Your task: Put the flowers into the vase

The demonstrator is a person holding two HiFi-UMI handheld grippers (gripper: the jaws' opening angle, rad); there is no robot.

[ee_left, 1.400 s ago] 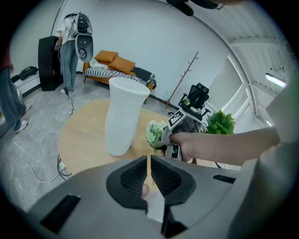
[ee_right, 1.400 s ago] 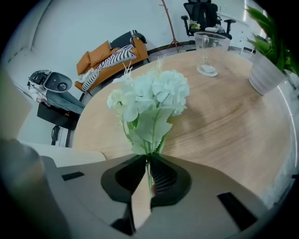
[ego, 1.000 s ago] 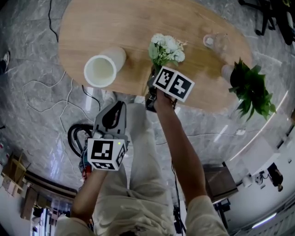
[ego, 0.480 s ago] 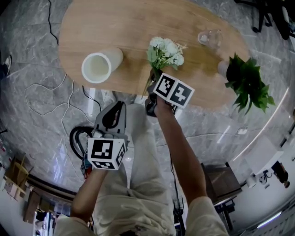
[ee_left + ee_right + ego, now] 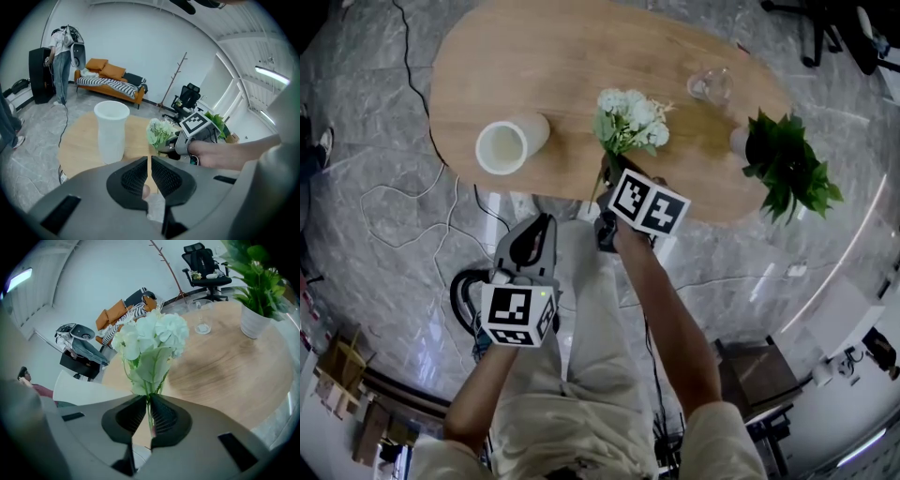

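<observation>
Between jaws of right gripper [image 5: 148,401], clamped tight on thin stems: flowers [image 5: 151,341], long axis in line with the jaws, blooms up and away over table [image 5: 581,66] near edge. Leftward, well apart, upright vase [image 5: 530,131]. Rightward, glass [image 5: 710,86] and potted plant [image 5: 783,169]. Left gripper [image 5: 148,161] closed on nothing, short of the table.

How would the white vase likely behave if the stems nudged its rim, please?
The vase looks tall and narrow, so it may tip easily. It appears empty, probably light. It stands near the table edge, so a topple might carry it off.
</observation>
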